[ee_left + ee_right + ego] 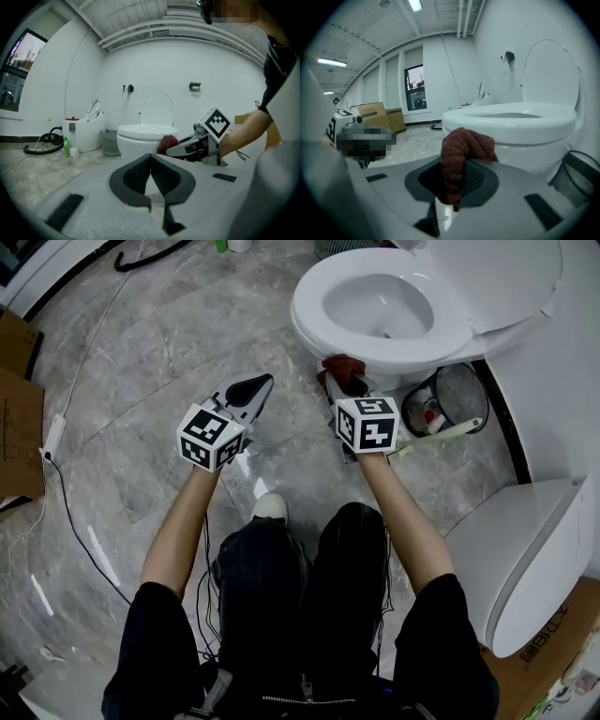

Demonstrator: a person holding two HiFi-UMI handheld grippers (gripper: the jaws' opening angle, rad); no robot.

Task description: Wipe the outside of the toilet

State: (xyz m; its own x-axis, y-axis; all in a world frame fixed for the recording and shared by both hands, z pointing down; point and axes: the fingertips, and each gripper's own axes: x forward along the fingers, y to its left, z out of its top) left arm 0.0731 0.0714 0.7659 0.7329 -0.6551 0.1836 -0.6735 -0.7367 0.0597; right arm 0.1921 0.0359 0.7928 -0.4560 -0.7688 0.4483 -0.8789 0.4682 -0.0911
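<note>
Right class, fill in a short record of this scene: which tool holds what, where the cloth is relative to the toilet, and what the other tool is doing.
Working tool: right hand-held gripper, jaws shut on the red cloth
Cloth position: at the front of the toilet, just under the rim; contact unclear
Other tool: left hand-held gripper, jaws together with nothing between them, held over the floor beside the bowl
Toilet lid: raised
Nearby: waste bin beside the toilet base
</note>
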